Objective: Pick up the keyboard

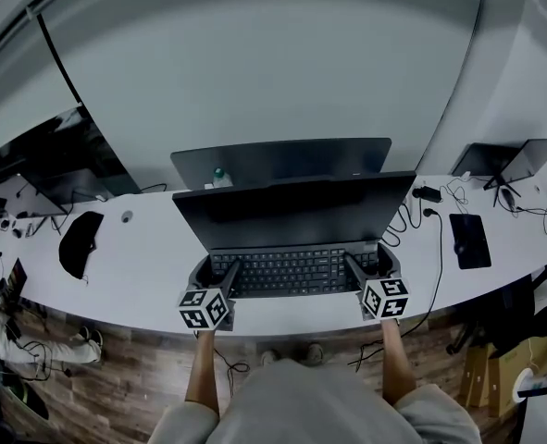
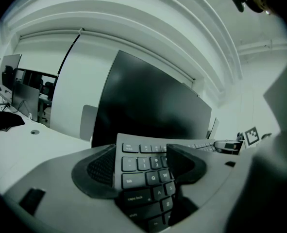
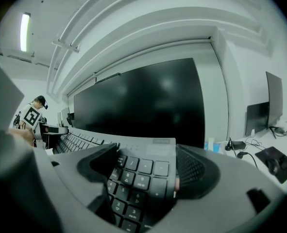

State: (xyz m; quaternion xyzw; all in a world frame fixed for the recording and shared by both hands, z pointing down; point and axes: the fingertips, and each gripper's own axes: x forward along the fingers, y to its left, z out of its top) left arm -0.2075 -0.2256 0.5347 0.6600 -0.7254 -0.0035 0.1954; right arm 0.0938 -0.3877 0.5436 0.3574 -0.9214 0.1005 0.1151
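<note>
A dark keyboard (image 1: pixel 292 271) lies along the front of the white desk (image 1: pixel 143 276), just below a black monitor (image 1: pixel 292 211). My left gripper (image 1: pixel 216 276) holds its left end. In the left gripper view the left gripper (image 2: pixel 141 169) has its pads against the esc and tab corner of the keyboard (image 2: pixel 138 164). My right gripper (image 1: pixel 366 268) holds the right end. In the right gripper view the right gripper (image 3: pixel 145 171) closes over the number-pad end of the keyboard (image 3: pixel 133 178). Whether the keyboard is off the desk is not clear.
A second screen (image 1: pixel 282 160) stands behind the monitor, with a small bottle (image 1: pixel 219 176) beside it. A black pad (image 1: pixel 469 240) and cables (image 1: pixel 421 213) lie at the right, a dark bag (image 1: pixel 77 243) at the left. A person (image 1: pixel 32 345) sits on the floor at the left.
</note>
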